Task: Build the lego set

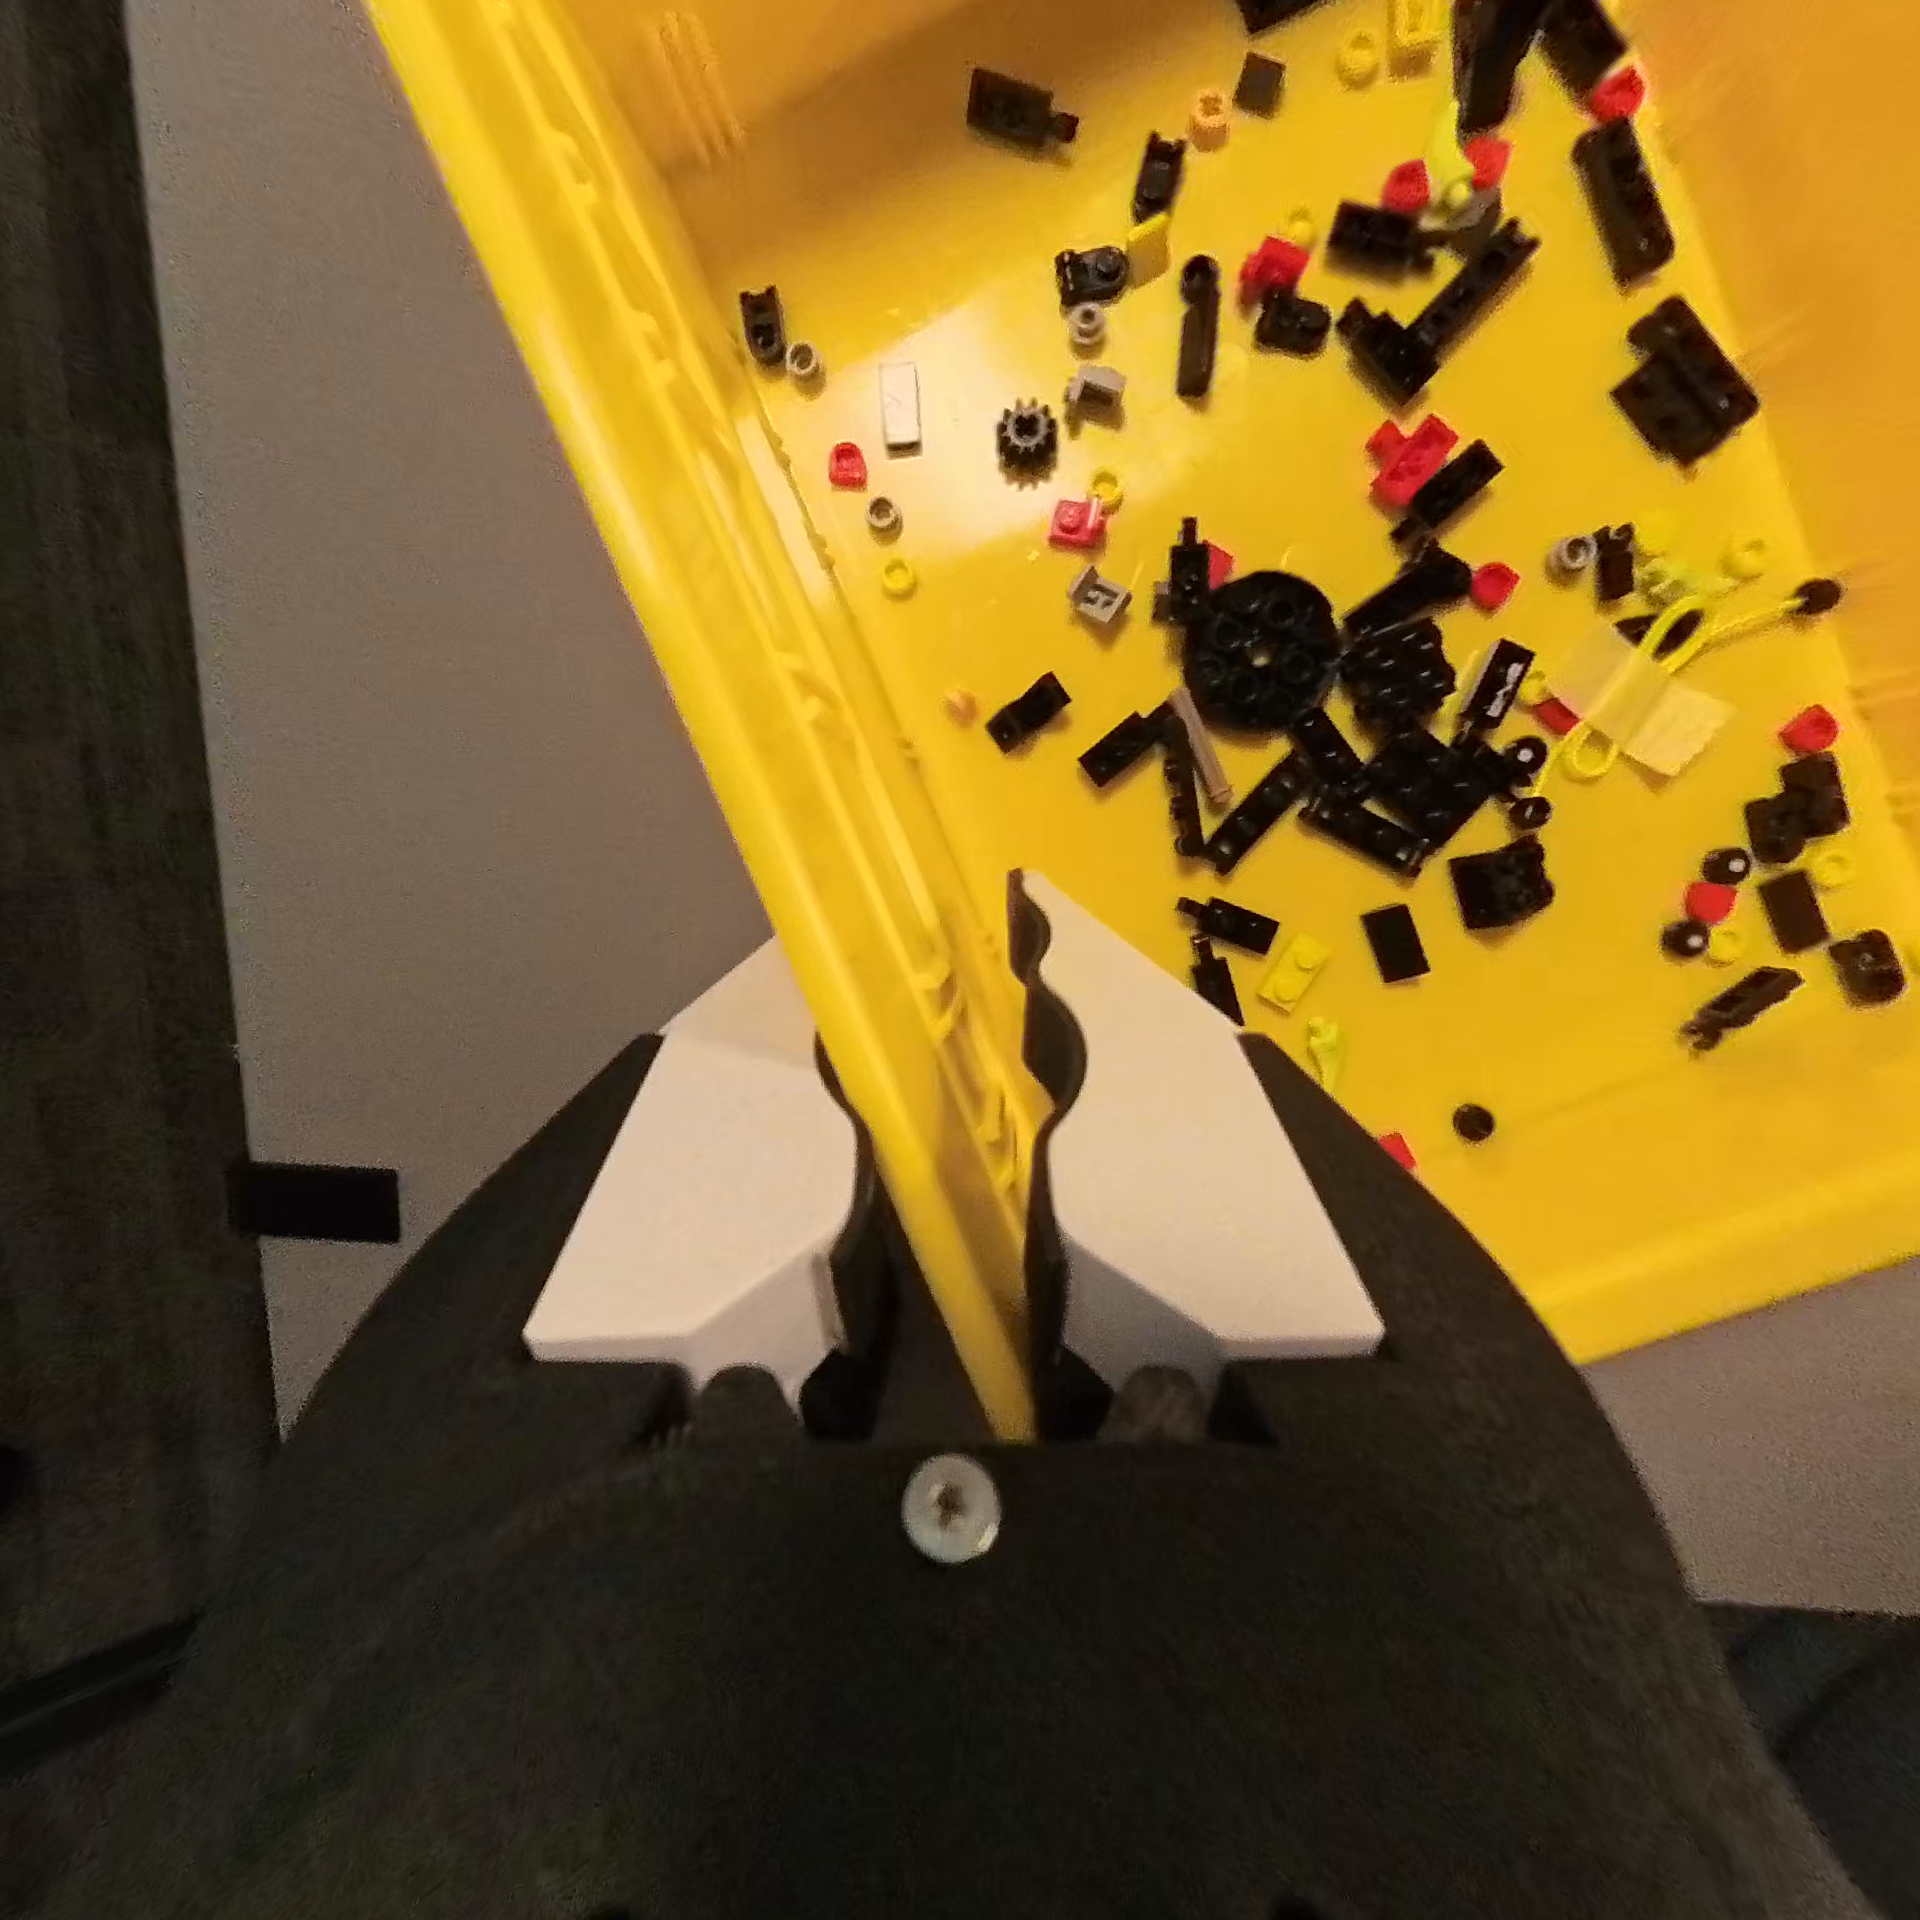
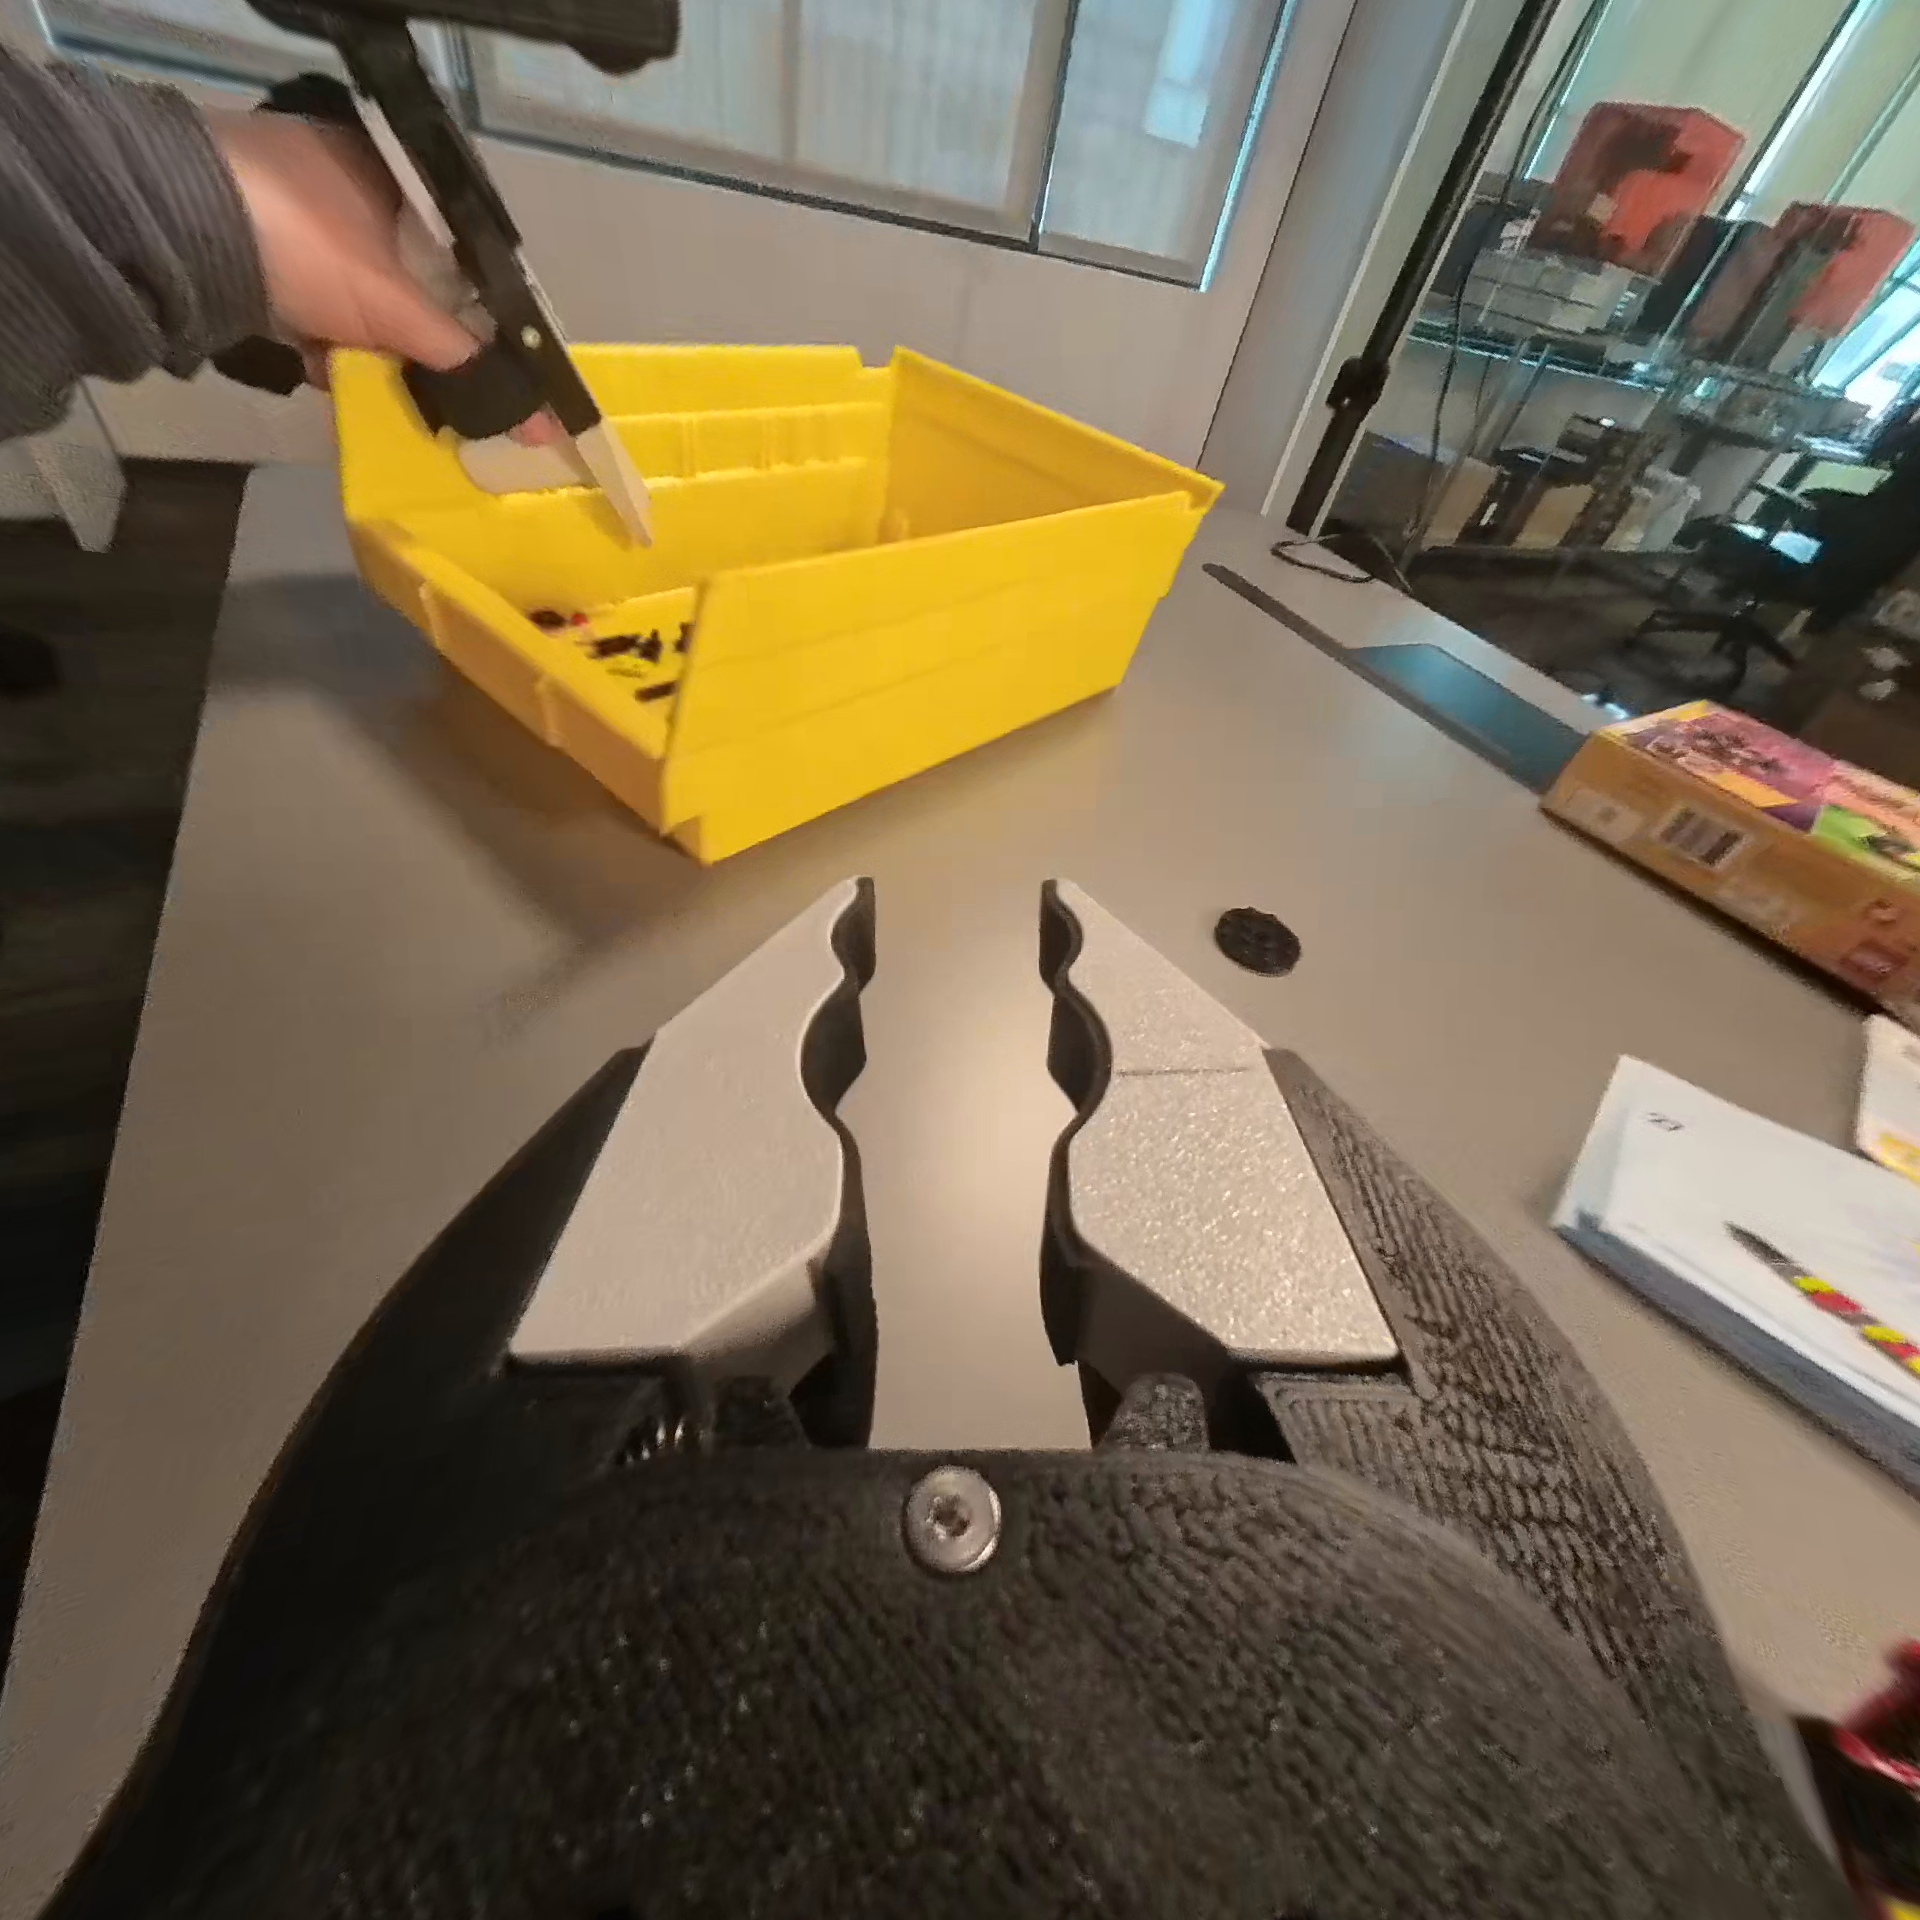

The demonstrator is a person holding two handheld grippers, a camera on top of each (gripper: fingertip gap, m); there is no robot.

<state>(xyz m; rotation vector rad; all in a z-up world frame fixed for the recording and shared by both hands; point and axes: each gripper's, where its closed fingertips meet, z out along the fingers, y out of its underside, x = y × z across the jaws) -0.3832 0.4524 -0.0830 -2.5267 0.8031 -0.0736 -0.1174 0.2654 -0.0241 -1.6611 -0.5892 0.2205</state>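
A yellow bin [image 1: 727,623] holds many loose black, red, yellow and grey lego pieces, among them a black round plate [image 1: 1262,649]. My left gripper [image 1: 914,935] is shut on the bin's side wall, one finger inside and one outside. In the right wrist view the bin [image 2: 914,644] stands on the grey table [image 2: 416,935], and the left gripper [image 2: 623,499] reaches in at its left wall, held by a hand. My right gripper [image 2: 956,888] is open and empty, above the table in front of the bin. A black round piece [image 2: 1257,940] lies just to its right.
A colourful lego box [image 2: 1745,821] lies at the table's right edge. A white instruction booklet [image 2: 1766,1247] lies nearer on the right. A black stand pole [image 2: 1382,343] rises behind the table. Something red [image 2: 1881,1756] shows at the bottom right corner. Spacing between my two grippers at the tips: around 35 centimeters.
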